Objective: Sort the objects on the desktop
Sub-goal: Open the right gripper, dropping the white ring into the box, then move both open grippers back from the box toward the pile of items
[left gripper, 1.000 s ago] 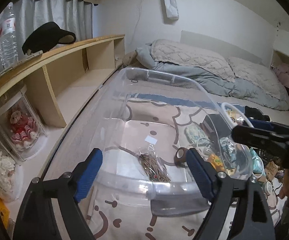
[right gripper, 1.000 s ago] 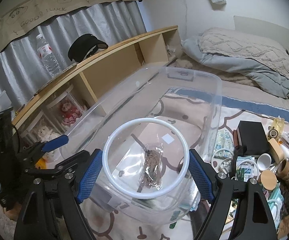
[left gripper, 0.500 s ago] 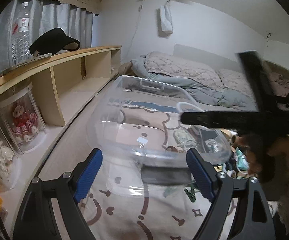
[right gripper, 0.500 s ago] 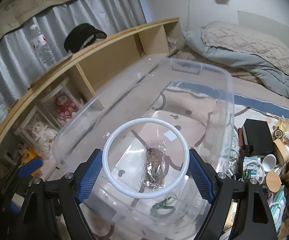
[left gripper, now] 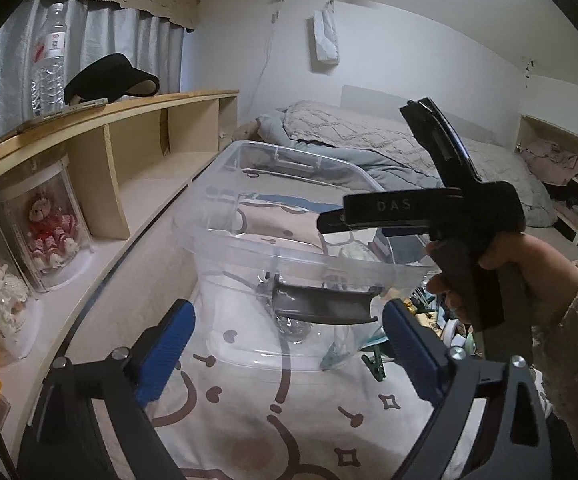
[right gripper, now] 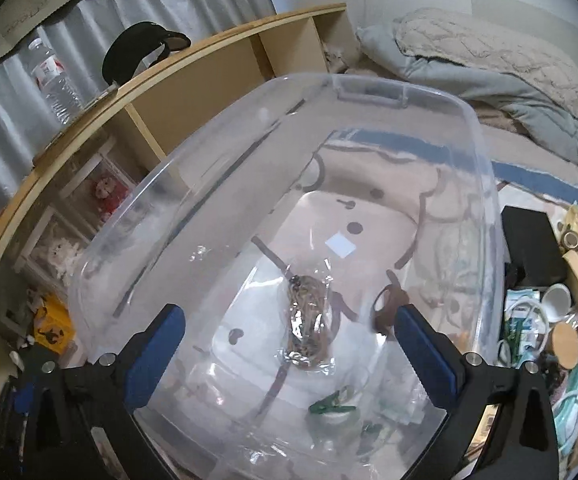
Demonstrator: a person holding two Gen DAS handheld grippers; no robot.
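Clutter [right gripper: 545, 312] waiting to be sorted lies heaped right of the clear bin [right gripper: 485, 184] on the patterned mat; a bagged bundle [right gripper: 307, 320] and a green clip [right gripper: 331, 407] already sit inside. Your right gripper [right gripper: 289, 344] hangs over the bin, jaws opening with nothing between them. Your left gripper [left gripper: 289, 344] faces the bin's near end, jaws also opening and empty. Swing either one carelessly and you could knock the rim and shove the light bin, or the two grippers could collide, since the right crosses close in the left view. The bin's walls glare and warp what's inside, so small items near the bottom edge are hard to name.
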